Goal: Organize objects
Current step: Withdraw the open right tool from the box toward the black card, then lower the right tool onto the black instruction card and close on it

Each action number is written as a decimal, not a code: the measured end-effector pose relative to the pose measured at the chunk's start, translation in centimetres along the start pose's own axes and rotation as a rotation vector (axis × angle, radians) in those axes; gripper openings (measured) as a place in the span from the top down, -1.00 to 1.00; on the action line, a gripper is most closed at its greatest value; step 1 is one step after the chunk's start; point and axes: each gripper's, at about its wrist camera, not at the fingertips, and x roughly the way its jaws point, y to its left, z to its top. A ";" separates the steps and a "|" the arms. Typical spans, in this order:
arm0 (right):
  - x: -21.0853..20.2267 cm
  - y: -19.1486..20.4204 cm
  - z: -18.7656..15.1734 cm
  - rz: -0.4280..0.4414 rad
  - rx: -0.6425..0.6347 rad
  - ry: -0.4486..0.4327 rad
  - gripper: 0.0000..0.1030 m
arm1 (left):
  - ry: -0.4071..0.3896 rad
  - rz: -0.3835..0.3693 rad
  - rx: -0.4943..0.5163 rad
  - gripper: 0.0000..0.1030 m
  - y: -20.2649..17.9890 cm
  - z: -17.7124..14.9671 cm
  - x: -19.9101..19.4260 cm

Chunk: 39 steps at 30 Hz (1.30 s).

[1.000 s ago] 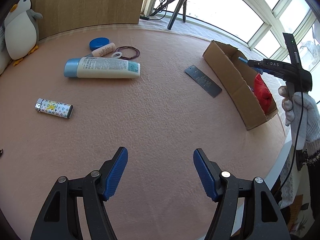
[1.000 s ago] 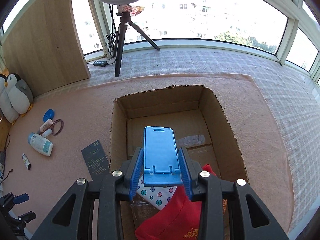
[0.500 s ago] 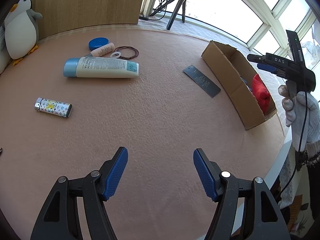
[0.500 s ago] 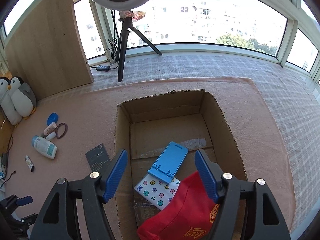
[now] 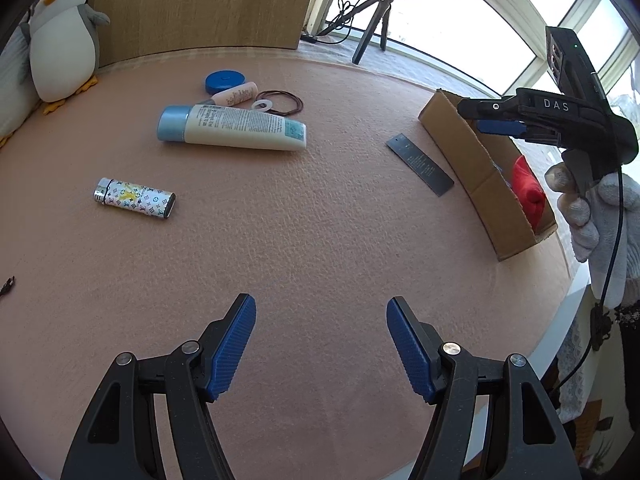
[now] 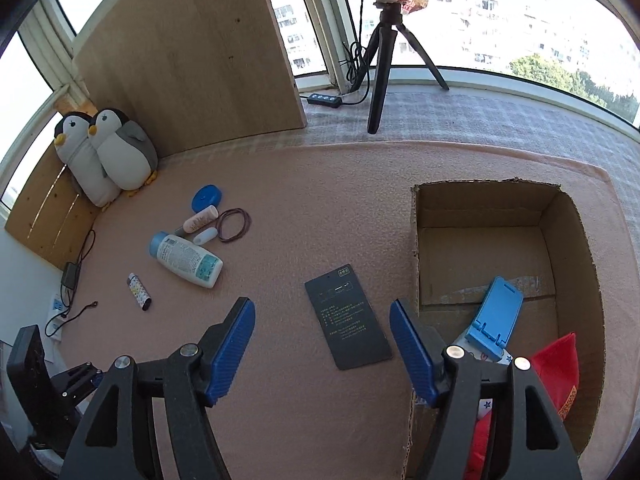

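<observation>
Phone stand [image 6: 496,318] lies in box [image 6: 568,216], lower right; right gripper [image 6: 322,342] jaws apart, empty, over black card [image 6: 347,316]; left gripper [image 5: 321,346] jaws apart, empty.

My right gripper [image 6: 322,344] hangs open over the pink mat, empty.

Between my blue pads I see a dark card [image 6: 347,317] lying flat on the mat [image 6: 320,184], just left of the cardboard box [image 6: 576,248]. Inside the box a blue phone stand [image 6: 496,316] leans on a patterned item beside a red pouch [image 6: 560,368]. Farther left lie a lotion tube [image 6: 186,258], a small bottle [image 6: 200,219], a blue lid [image 6: 206,197], hair ties [image 6: 233,225] and a patterned lighter [image 6: 139,291]. Two plush penguins [image 6: 106,154] sit against the wooden board.
</observation>
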 end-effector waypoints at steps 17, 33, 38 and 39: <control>9.6 1.4 2.2 -0.142 -0.002 0.198 -0.28 | -0.011 0.022 -0.071 -0.39 3.5 -1.3 -1.4; 12.3 1.5 1.9 -0.189 0.030 0.283 -0.40 | -0.017 0.013 -0.088 -0.39 4.7 -1.2 -1.3; 11.8 1.7 1.0 -0.138 0.042 0.327 -0.49 | -0.019 0.006 -0.086 -0.39 4.7 -1.1 -1.3; 11.7 1.7 0.8 -0.124 0.049 0.329 -0.49 | -0.019 0.004 -0.085 -0.39 4.7 -1.0 -1.3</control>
